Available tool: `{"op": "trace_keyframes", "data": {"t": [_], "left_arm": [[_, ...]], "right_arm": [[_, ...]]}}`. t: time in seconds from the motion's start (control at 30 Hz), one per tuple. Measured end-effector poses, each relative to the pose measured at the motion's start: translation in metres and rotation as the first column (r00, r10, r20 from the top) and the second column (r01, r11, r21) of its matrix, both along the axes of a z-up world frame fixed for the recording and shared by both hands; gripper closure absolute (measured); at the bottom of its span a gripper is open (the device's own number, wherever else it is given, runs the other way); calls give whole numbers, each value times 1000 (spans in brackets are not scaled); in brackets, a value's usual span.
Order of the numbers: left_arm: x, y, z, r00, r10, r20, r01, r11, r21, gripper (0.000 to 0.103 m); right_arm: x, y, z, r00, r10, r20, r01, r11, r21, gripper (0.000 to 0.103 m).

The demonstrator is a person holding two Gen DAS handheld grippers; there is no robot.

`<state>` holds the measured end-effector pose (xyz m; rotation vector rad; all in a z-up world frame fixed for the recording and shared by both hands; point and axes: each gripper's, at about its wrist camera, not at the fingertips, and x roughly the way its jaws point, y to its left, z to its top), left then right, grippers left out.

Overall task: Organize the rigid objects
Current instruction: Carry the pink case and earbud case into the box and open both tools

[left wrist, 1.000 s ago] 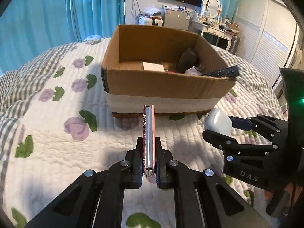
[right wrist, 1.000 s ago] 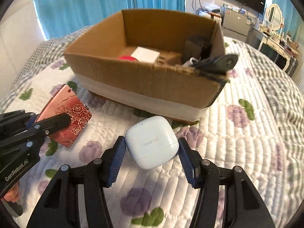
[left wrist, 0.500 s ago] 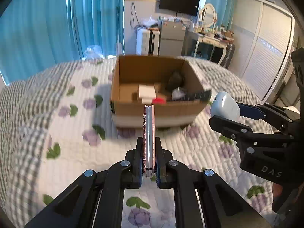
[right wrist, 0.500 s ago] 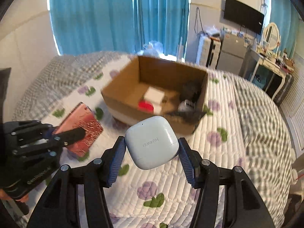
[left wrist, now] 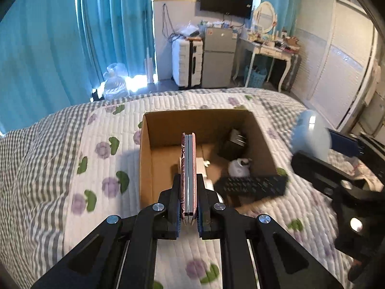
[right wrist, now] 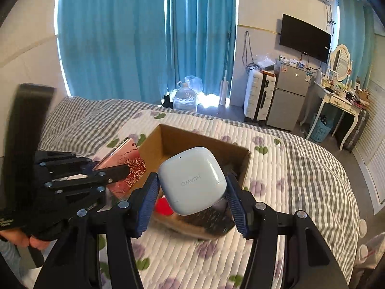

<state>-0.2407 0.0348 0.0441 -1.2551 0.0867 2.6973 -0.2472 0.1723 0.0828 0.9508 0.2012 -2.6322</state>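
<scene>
My left gripper (left wrist: 189,213) is shut on a pink rose-patterned phone (left wrist: 188,175), held edge-on high above the open cardboard box (left wrist: 145,159). The phone also shows in the right wrist view (right wrist: 130,166). My right gripper (right wrist: 192,190) is shut on a pale blue Huawei earbud case (right wrist: 192,180), also raised above the box (right wrist: 173,134). The case shows blurred at the right of the left wrist view (left wrist: 310,134). The box holds a black charger (left wrist: 234,142), a small white object (left wrist: 239,167), a red item (right wrist: 163,207) and a black remote (left wrist: 255,185) lying across its near rim.
The box sits on a quilted floral bedspread (left wrist: 101,168) with grey checked borders. Beyond the bed are blue curtains (right wrist: 144,38), a white suitcase (left wrist: 186,65), a small fridge (left wrist: 217,57), a dressing table (left wrist: 272,48) and a wall TV (right wrist: 304,37).
Both grippers have risen well above the bed with their objects still held. The box now appears smaller and from above, with both objects over it.
</scene>
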Motion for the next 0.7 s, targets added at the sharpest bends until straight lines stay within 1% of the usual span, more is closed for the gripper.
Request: {"op": "trace_keyframes", "data": {"t": [0.07, 0.13, 0.17, 0.33, 0.37, 0.47, 0.5, 0.53, 0.57, 0.6, 0.7], "left_arm": [[-25, 3, -17, 999, -14, 33, 14, 1000, -10, 93], [-43, 4, -33, 997, -31, 66, 31, 999, -10, 93], [-50, 4, -41, 997, -23, 71, 25, 999, -22, 93], [-72, 2, -70, 996, 16, 93, -8, 997, -81, 93], [-74, 3, -75, 996, 22, 88, -12, 994, -109, 93], [-75, 9, -84, 997, 0, 79, 12, 989, -151, 89], [-74, 11, -84, 998, -5, 66, 15, 988, -156, 85], [-70, 12, -83, 999, -16, 43, 23, 988, -155, 67], [-68, 13, -82, 999, -18, 36, 23, 987, -157, 51], [-64, 13, -79, 999, -26, 18, 29, 988, -149, 38], [-55, 14, -66, 999, -35, -27, 31, 989, -147, 38]], "right_arm": [[-16, 2, -8, 1000, -8, 6, 8, 1000, 3, 48], [-34, 6, -22, 1000, -19, 18, 19, 1000, 5, 47], [-40, 8, -29, 999, -23, 24, 22, 1000, 4, 47], [-65, 14, -59, 998, -19, 51, 18, 1000, 18, 47], [-69, 15, -63, 998, -17, 56, 16, 1000, 25, 47], [-78, 15, -76, 997, -17, 73, 14, 999, 30, 47], [-80, 15, -78, 997, -16, 80, 14, 1000, 26, 47], [-82, 16, -80, 996, -16, 84, 14, 1000, 24, 47], [-82, 16, -81, 996, -17, 85, 15, 1000, 23, 47], [-82, 16, -81, 996, -16, 88, 14, 1000, 24, 47], [-81, 17, -78, 996, -23, 88, 21, 999, 26, 47]]}}
